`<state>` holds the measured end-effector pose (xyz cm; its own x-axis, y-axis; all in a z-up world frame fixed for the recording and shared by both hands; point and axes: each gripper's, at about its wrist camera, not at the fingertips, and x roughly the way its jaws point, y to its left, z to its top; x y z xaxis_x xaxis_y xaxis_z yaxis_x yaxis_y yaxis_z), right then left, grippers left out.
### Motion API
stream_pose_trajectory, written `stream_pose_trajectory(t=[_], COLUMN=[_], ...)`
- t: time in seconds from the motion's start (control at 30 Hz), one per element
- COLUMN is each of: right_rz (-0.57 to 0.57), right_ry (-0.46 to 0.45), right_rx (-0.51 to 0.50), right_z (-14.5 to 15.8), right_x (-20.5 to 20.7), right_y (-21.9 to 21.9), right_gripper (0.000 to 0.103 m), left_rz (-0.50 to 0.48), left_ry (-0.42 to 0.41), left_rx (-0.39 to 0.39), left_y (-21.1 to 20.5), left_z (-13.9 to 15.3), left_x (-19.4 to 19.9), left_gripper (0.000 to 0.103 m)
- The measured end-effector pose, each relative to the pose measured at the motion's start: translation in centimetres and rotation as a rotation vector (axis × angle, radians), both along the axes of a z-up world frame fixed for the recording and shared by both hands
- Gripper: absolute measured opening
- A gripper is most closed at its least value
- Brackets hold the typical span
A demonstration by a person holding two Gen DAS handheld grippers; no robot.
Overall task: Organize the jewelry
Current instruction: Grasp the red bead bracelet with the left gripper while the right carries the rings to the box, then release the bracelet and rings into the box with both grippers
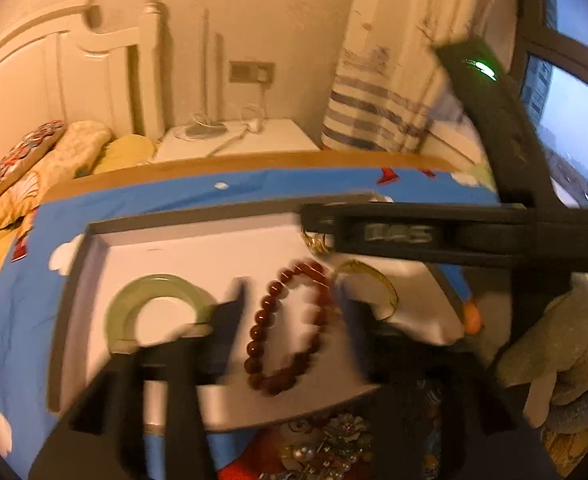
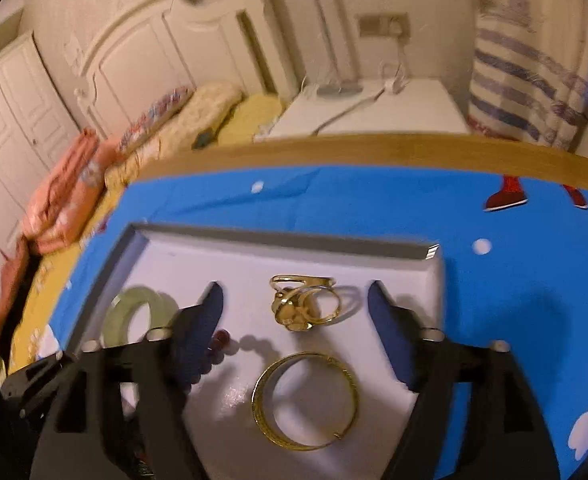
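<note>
Your left gripper (image 1: 289,320) hovers with fingers released around the dark red beaded bracelet (image 1: 289,328), which lies in the shallow white rectangular tray (image 2: 141,236) on the blue cartoon-print cloth (image 2: 374,200). The pale green jade bangle (image 1: 153,304) sits at its nine o'clock. Your right gripper (image 2: 294,312) is also released, gripping nothing; between its fingers lie the gold flower rings (image 2: 306,306), with the gold bangle (image 2: 306,400) at their six o'clock.

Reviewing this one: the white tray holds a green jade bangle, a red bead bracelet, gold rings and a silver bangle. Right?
Not quite: the bangle nearest the right gripper is gold, not silver, as the right wrist view shows. The tray, jade bangle, bead bracelet and gold rings are right.
</note>
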<state>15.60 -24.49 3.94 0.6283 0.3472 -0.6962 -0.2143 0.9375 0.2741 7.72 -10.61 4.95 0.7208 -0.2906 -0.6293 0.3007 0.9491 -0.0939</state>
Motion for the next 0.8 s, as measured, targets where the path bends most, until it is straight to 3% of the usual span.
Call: stream_pose_trajectory(t=[0.1, 0.17, 0.23, 0.33, 0.5, 0.8], right_rz=[-0.001, -0.002, -0.002, -0.025, -0.059, -0.043], right_ry=[-0.058, -0.1, -0.125, -0.117, -0.069, -0.04], right_rx=[0.039, 0.042, 0.039, 0.035, 0.051, 0.029], right_z=[1.5, 2.1, 2.2, 1.5, -0.2, -1.7], right_x=[-2.6, -4.6, -6.7, -9.0, -11.3, -14.0], right_y=[-2.1, -3.3, -4.5, -6.0, -7.5, -6.1], right_gripper=[0.073, 0.073, 0.073, 0.073, 0.073, 0.073], left_rz=[0.06, 0.116, 0.201, 0.299, 0.366, 0.373], left_ry=[-0.04, -0.067, -0.094, -0.081, -0.014, 0.02], left_rx=[-0.013, 0.002, 0.036, 0.063, 0.066, -0.009], left_y=[2.2, 4.2, 6.5, 9.9, 13.6, 15.9], left_z=[1.4, 2.2, 2.4, 1.9, 0.4, -1.8], left_x=[-1.6, -2.9, -4.5, -6.8, -10.2, -14.7], left_gripper=[0.073, 0.09, 0.096, 0.101, 0.101, 0.1])
